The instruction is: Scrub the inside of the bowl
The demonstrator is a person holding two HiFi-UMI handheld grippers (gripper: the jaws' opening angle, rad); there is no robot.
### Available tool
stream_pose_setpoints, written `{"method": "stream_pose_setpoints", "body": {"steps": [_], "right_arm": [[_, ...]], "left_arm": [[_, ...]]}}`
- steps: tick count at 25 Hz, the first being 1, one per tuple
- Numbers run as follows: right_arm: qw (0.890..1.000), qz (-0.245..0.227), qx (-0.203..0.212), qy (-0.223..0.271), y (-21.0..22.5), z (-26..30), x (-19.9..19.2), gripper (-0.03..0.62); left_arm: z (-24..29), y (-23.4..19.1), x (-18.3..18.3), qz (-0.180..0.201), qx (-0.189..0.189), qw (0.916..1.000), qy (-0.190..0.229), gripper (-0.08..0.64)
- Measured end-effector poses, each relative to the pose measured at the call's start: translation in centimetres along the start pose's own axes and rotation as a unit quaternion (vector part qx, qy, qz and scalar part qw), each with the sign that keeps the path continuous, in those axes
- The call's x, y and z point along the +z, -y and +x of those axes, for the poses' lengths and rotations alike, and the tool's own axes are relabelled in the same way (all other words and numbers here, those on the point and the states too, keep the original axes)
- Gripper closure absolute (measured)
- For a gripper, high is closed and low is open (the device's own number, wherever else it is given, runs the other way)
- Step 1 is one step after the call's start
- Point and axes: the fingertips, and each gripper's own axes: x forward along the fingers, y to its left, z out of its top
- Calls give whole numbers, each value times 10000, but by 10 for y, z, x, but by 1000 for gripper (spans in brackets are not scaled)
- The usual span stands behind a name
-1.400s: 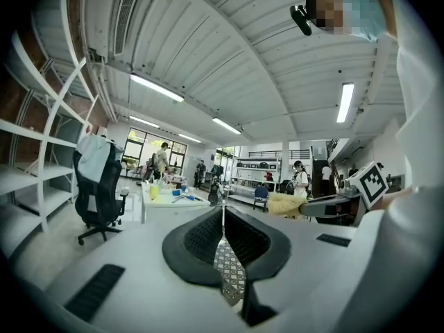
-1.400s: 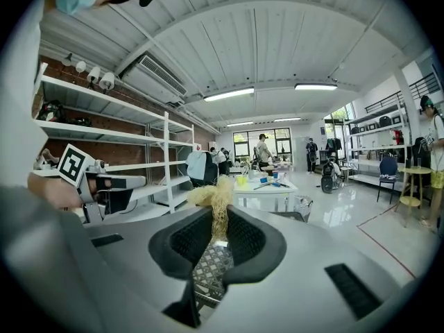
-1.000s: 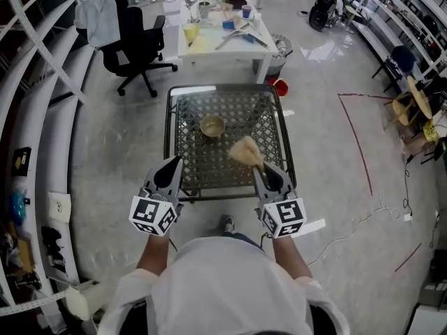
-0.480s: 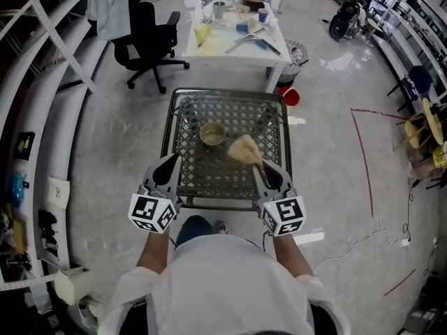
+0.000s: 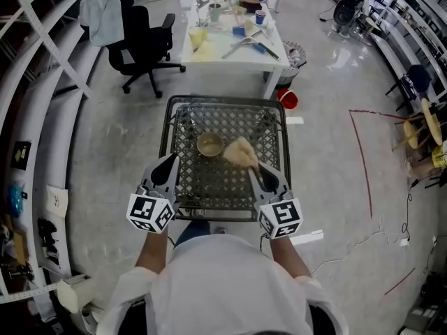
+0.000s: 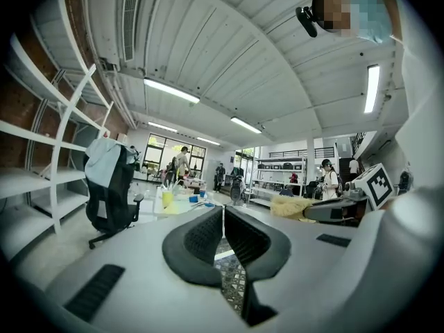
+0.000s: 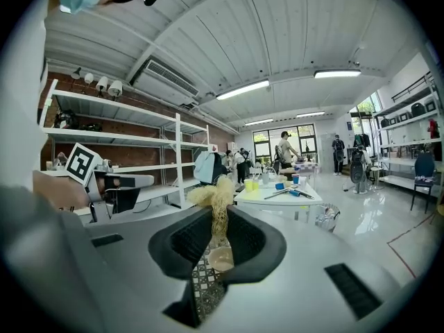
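Note:
A small tan bowl (image 5: 209,145) stands upright on the dark lattice-top table (image 5: 188,180), toward its far middle. My right gripper (image 5: 257,169) is shut on a pale yellow mesh scrubber (image 5: 241,152), whose tuft hangs just right of the bowl and a little above the tabletop. In the right gripper view the scrubber (image 7: 216,207) sticks up from between the jaws, and the bowl (image 7: 220,258) shows below it. My left gripper (image 5: 170,165) is shut with nothing in it, over the table's near left part. Its jaws meet in the left gripper view (image 6: 223,229).
A white table (image 5: 227,40) crowded with cups, bottles and tools stands beyond the lattice table. A black office chair (image 5: 136,37) with a cloth over its back is at the far left. White shelving runs along the left, a red container (image 5: 288,98) sits by the white table's leg.
Both grippers have come forward over the lattice table. The scrubber now hangs close beside the bowl instead of nearer the front edge. Both stay shut.

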Motion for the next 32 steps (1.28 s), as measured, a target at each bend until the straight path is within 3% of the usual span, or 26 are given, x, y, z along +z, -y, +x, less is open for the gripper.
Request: {"method": "stream_pose_setpoints", "body": {"steps": [20, 32], "right_arm": [[9992, 146, -365, -112, 25, 88, 11, 523], [9979, 243, -495, -352, 40, 116, -3, 523]], "left_arm": [[84, -51, 10, 36, -665, 9976, -208, 523], [132, -65, -27, -79, -899, 9938, -649, 523]]}}
